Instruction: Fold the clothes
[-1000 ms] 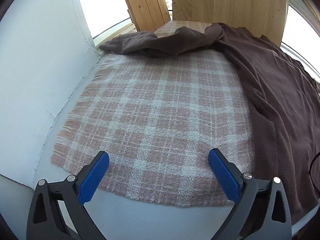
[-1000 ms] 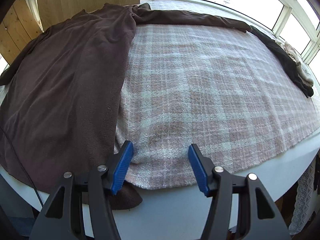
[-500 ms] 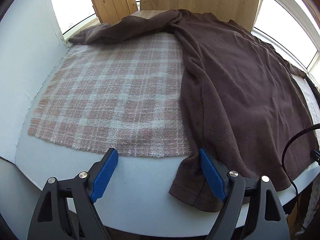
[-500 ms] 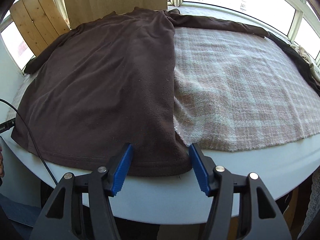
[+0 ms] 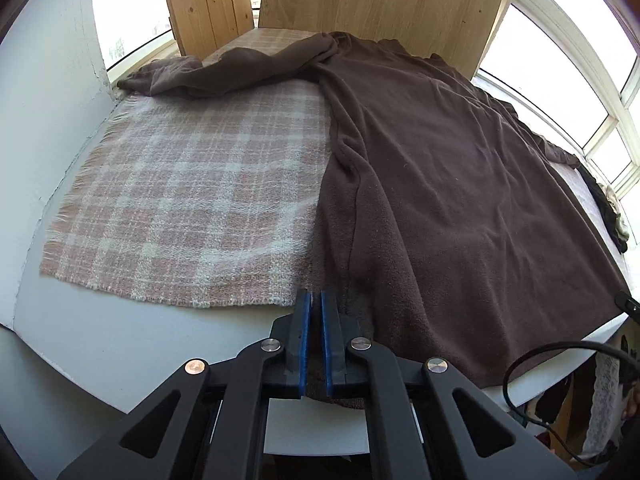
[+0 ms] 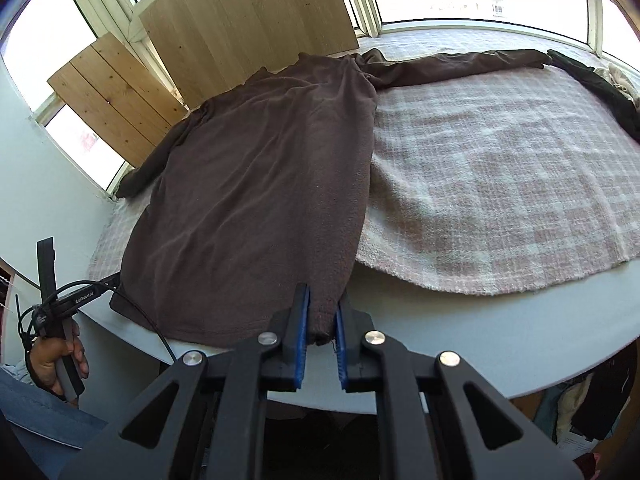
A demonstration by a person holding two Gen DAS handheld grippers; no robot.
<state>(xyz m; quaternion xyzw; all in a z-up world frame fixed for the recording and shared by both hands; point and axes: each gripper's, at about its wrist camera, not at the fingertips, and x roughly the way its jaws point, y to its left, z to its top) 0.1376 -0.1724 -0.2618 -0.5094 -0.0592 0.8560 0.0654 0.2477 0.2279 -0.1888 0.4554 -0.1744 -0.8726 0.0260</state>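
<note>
**Soft fleece on coarse plaid**

We see a brown garment [image 5: 460, 184] of matt, napped fleece lying over a plaid blanket [image 5: 192, 200] of rough, fuzzy weave with a frayed fringe. Beneath both, our table [image 5: 120, 344] looks smooth and matt, painted pale grey. Behind stand unfinished wood boards [image 6: 248, 36], their grain plain. The left gripper [image 5: 315, 312] and right gripper [image 6: 321, 312] show matt black plastic, ribbed blue pads and shiny metal rivets.

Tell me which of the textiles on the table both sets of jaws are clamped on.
The plain brown fleece top, gripped at its near hem by the left gripper and right gripper. The pink plaid blanket lies flat beneath it, ungripped.
</note>
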